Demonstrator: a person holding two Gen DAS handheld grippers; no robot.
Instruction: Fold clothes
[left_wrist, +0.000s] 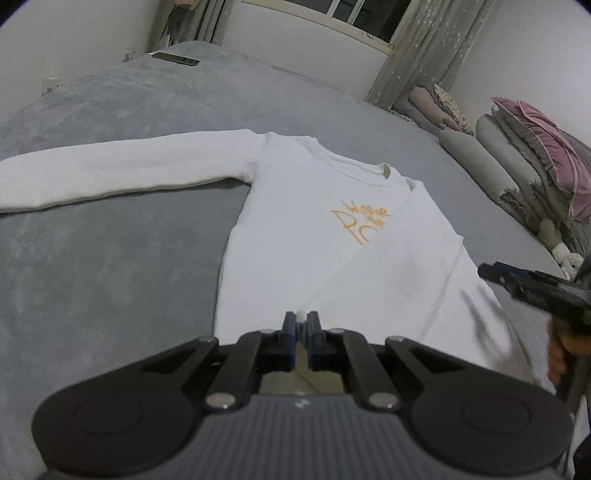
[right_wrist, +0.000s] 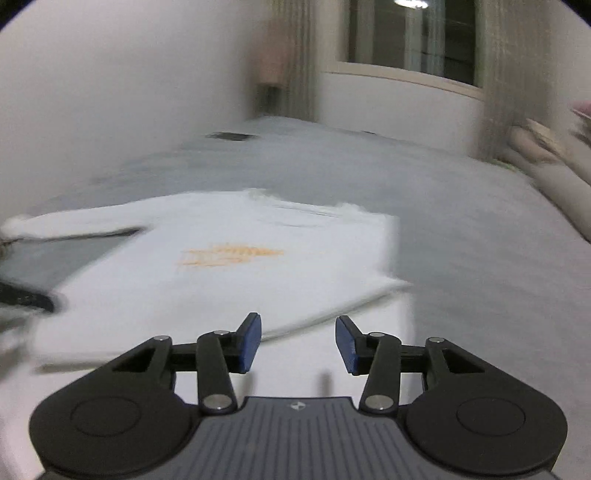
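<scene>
Ahead of your left gripper (left_wrist: 301, 320) jaws, pinched on the hem, white shirt (left_wrist: 317, 236) has one sleeve folded, other left; right gripper (right_wrist: 298, 341) jaws part-open, empty.

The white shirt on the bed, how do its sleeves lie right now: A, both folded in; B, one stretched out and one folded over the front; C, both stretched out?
B: the white shirt has one sleeve stretched out sideways and the other folded diagonally across its front.

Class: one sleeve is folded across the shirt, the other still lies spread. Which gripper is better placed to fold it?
Left gripper: the spread sleeve lies on its side; right gripper is opposite.
</scene>
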